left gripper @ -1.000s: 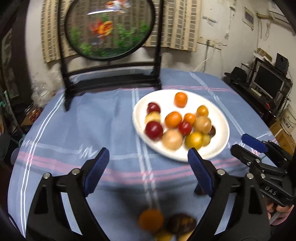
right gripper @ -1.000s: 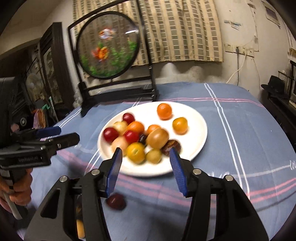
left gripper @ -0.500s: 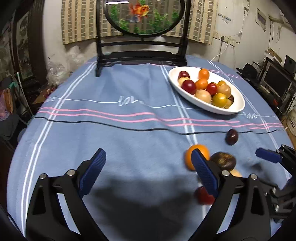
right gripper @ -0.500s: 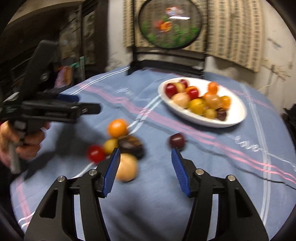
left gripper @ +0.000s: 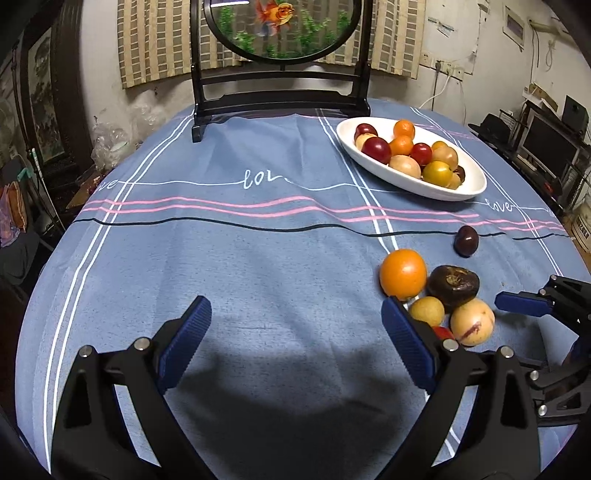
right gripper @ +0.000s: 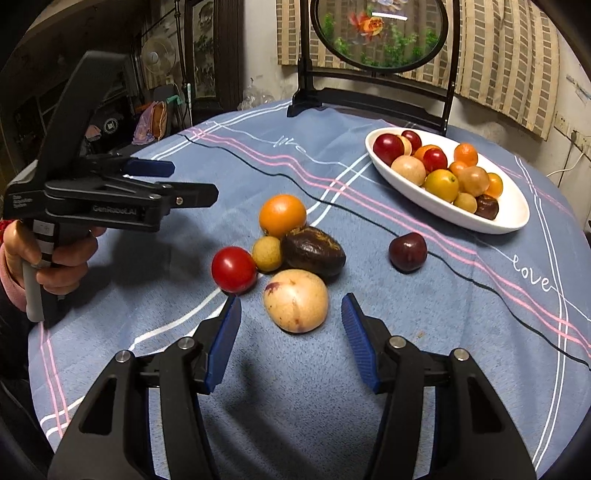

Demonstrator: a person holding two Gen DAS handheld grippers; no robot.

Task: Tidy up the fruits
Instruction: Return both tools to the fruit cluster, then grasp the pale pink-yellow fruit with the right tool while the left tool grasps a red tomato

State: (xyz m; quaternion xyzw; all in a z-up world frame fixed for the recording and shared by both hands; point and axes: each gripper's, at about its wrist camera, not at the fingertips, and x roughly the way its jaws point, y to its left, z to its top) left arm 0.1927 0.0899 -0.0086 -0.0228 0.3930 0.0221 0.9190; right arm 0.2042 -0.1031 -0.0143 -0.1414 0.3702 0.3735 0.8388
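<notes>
- The right gripper [right gripper: 291, 341], black with blue ribbed pads, sits nearest in its own view, jaws apart and holding nothing, hovering low over the blue cloth-covered bench [right gripper: 461, 314].
- Just beyond its pads, roughly centred between them but not touched, lies a pale yellow round fruit with a purple blotch [right gripper: 296, 305].
- Left of that fruit rests a glossy red tomato-like fruit [right gripper: 234, 269]; behind it a small yellow-green round fruit [right gripper: 266, 253] sits against a wrinkled dark brown fruit [right gripper: 313, 252], which touches the pale one's far side.
- Behind this cluster stands a bright orange citrus fruit [right gripper: 282, 216], touching the small yellow-green fruit and the brown one.
- A dark purple plum [right gripper: 407, 252] lies alone to the right of the cluster, apart from it, near the black line woven in the cloth.
- The left gripper [left gripper: 296, 326] is held at the left of the loose fruits, jaws wide apart and empty, over bare cloth; in the left wrist view its right pad partly hides the red fruit.
- The person's left hand [right gripper: 48, 258], in a pink sleeve, grips that tool's handle.
- Farther back on the right stands a white oval ceramic dish [right gripper: 513, 206] heaped with red, orange, yellow and brown fruits.
- At the far edge of the bench stands a round goldfish picture in a black wooden stand [left gripper: 280, 29], before checked beige curtains [left gripper: 155, 40].
</notes>
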